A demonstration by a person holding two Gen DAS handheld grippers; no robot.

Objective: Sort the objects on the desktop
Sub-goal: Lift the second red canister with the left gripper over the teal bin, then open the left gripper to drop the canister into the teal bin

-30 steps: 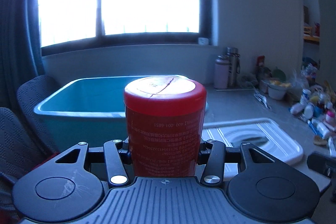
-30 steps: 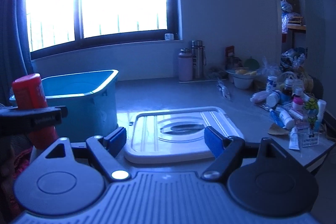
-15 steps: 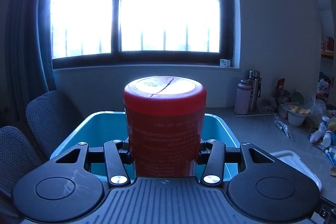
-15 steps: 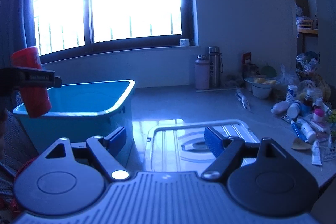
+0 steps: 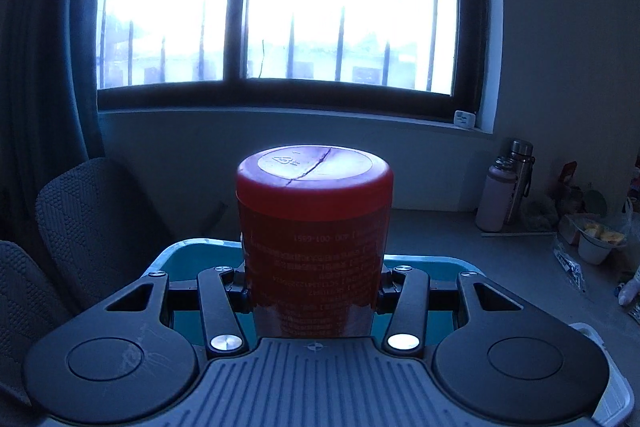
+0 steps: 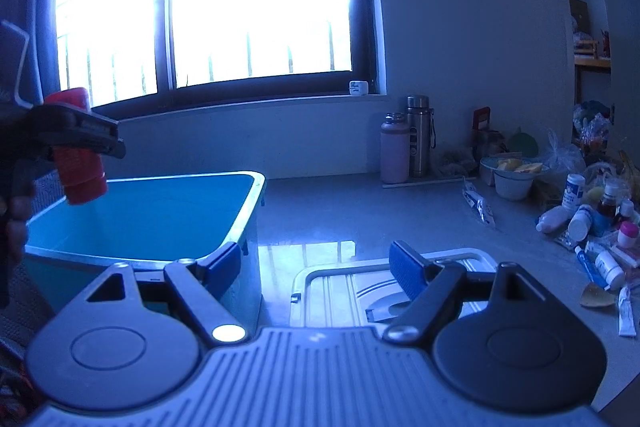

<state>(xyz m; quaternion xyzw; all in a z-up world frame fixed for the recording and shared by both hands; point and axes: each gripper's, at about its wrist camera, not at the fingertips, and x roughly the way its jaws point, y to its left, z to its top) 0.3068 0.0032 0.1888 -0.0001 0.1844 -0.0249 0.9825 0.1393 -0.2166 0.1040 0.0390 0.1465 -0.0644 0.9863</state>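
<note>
A red canister (image 5: 314,239) with a cracked lid stands upright between the fingers of my left gripper (image 5: 314,285), which is shut on its sides. It hangs above the near end of the teal plastic bin (image 5: 188,247). In the right wrist view the same red canister (image 6: 80,171) shows at far left, held over the bin (image 6: 160,215) by the left gripper. My right gripper (image 6: 316,263) is open with nothing between its blue pads (image 6: 404,267), above the table between the bin and a white lid (image 6: 400,291).
Two flasks (image 6: 406,143) stand by the back wall. A bowl (image 6: 508,175) and several small bottles and tubes (image 6: 588,223) crowd the table's right side. Two grey chairs (image 5: 80,227) stand left of the bin, under the window.
My left gripper has carried the red canister up and forward, from in front of the bin to over it. The right gripper has shifted sideways, staying open.
</note>
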